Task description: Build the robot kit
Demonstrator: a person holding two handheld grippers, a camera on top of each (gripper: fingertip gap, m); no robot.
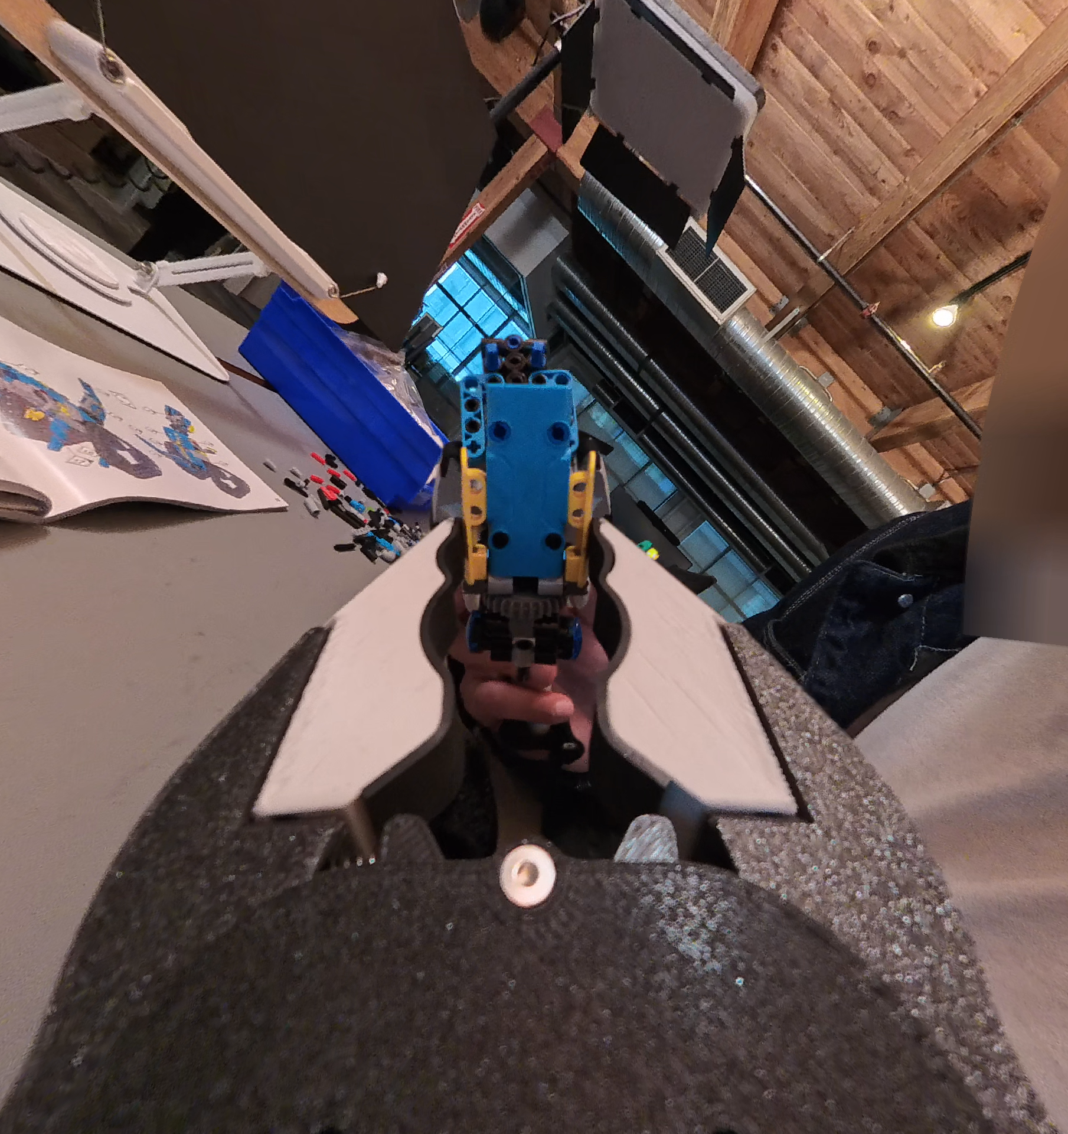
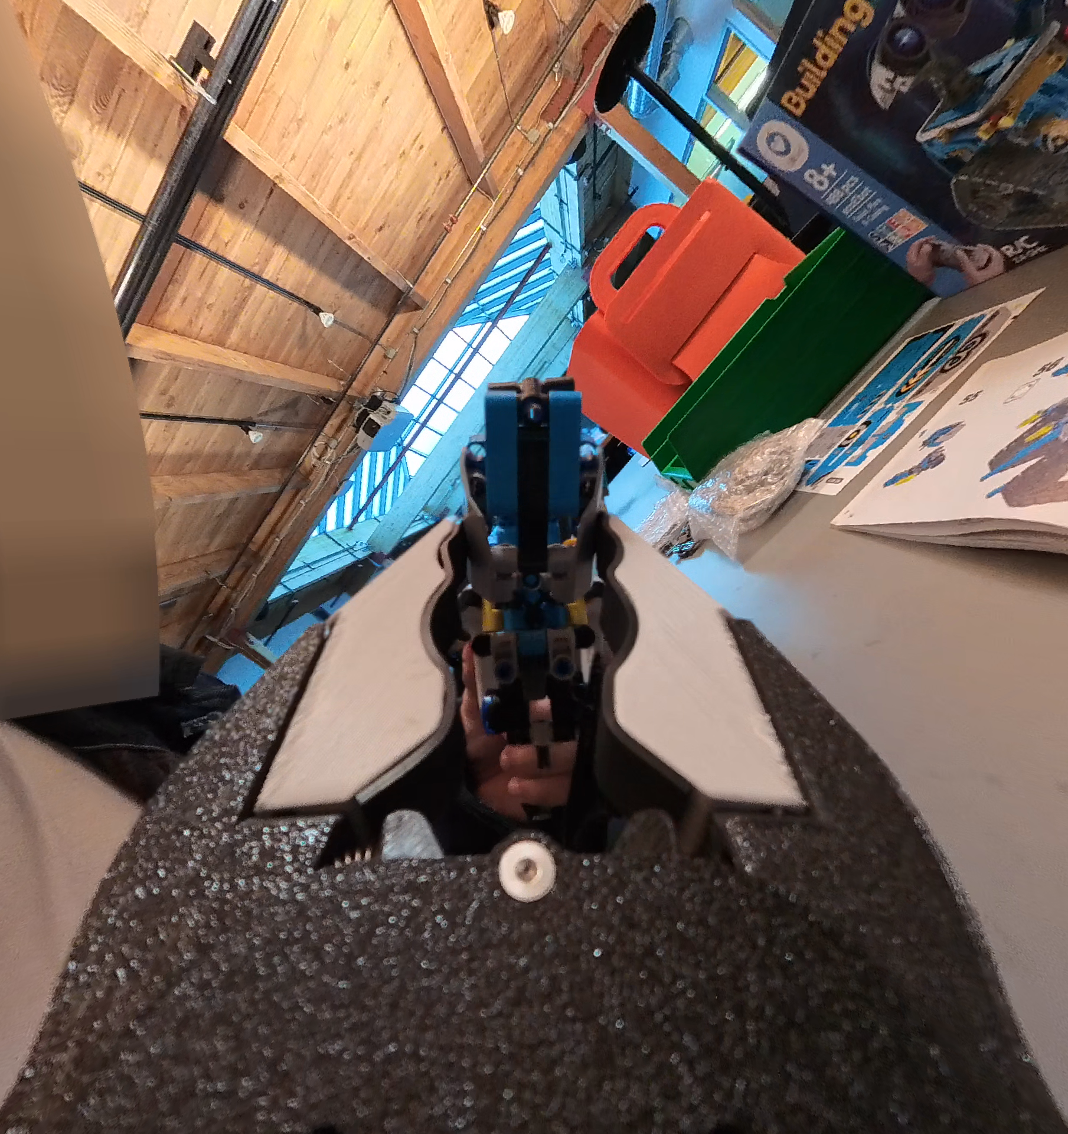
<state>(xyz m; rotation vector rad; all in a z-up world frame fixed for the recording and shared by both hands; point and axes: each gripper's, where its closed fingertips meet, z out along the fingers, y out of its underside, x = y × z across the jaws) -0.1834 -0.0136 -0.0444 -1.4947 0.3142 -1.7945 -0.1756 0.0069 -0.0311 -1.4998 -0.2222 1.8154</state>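
A brick-built vehicle model is held up in the air, tilted, between both grippers. In the left wrist view the model [image 1: 522, 485] shows a blue flat panel with yellow beams on its sides and black gear parts at its near end. My left gripper [image 1: 526, 528] is shut on its sides. In the right wrist view the model [image 2: 531, 491] shows blue and grey panels with a black strip down the middle. My right gripper [image 2: 531, 528] is shut on it. A person's hand [image 1: 519, 696] shows behind the model between the fingers, also in the right wrist view [image 2: 528, 776].
On the grey table [image 1: 120, 644] lie an open instruction booklet [image 1: 89, 442], several small loose bricks [image 1: 359, 503] and a blue bin [image 1: 341, 393]. The right wrist view shows a green bin [image 2: 783, 368], an orange container [image 2: 660, 307], a plastic bag [image 2: 746, 472], the set's box [image 2: 924, 123] and the booklet [image 2: 997, 466]. Left and right tips are no more than a few centimetres apart.
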